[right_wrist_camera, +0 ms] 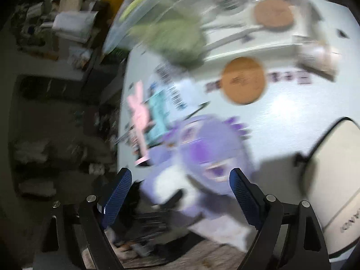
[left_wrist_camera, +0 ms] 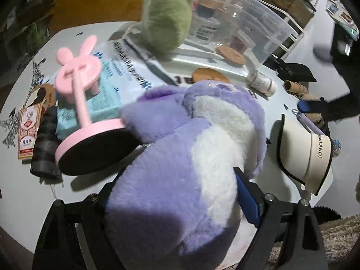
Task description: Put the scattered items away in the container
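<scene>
My left gripper (left_wrist_camera: 177,180) is shut on a purple and white plush toy (left_wrist_camera: 180,157), which fills the lower middle of the left wrist view and hides the left finger. The clear plastic container (left_wrist_camera: 236,22) stands at the far side of the white table (left_wrist_camera: 279,112), with a green plush (left_wrist_camera: 166,20) at its near wall. In the blurred right wrist view my right gripper (right_wrist_camera: 180,193) is open and empty, above the same purple plush (right_wrist_camera: 202,157). The container (right_wrist_camera: 175,4) and the green plush (right_wrist_camera: 171,38) lie beyond it.
A pink bunny stand (left_wrist_camera: 78,94), a blue tissue pack (left_wrist_camera: 105,94), a card box (left_wrist_camera: 28,132) and a black roll (left_wrist_camera: 45,144) lie at left. Cork coasters (left_wrist_camera: 210,75), a small bottle (left_wrist_camera: 262,83) and a white visor cap (left_wrist_camera: 303,150) lie at right.
</scene>
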{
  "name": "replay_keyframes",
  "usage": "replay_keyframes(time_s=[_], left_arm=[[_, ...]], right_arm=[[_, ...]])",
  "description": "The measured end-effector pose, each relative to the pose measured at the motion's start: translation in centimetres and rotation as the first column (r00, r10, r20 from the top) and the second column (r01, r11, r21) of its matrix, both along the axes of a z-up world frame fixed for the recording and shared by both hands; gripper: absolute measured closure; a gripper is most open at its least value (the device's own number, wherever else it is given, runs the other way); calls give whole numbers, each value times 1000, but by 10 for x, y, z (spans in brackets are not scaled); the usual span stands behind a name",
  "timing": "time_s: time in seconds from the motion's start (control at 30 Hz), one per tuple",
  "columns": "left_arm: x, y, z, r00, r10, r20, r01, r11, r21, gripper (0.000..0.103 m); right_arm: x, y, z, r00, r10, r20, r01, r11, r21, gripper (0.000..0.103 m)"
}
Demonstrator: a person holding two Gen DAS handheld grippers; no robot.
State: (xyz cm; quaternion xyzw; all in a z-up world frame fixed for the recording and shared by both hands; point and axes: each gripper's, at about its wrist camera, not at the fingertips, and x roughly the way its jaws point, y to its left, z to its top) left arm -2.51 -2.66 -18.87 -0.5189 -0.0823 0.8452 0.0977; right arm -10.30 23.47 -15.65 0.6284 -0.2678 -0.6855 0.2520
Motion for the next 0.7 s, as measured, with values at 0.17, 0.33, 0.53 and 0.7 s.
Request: replay_keyframes(time_s=[0.17,0.33,0.53,0.7], left_arm=[[5,-4,-12,999,-3,32,4,1000,-13,11],[-1,-16,-20,998,17,52,-17,1000,10,8],[-6,-20,-20,999,7,35,-5,999,-41,6],[-10,-20,-21,1000,-13,22,15,997,-79,2]], right_arm=[[2,21,-39,998,-68,-16,67,997,-39,15],[-4,6,-66,996,3,-86,-9,998,-68,15],[-21,-35,-85,965,208,-160,-217,975,-44,15],[-28,-42,-89,971,219,-97,-228,969,-100,15]])
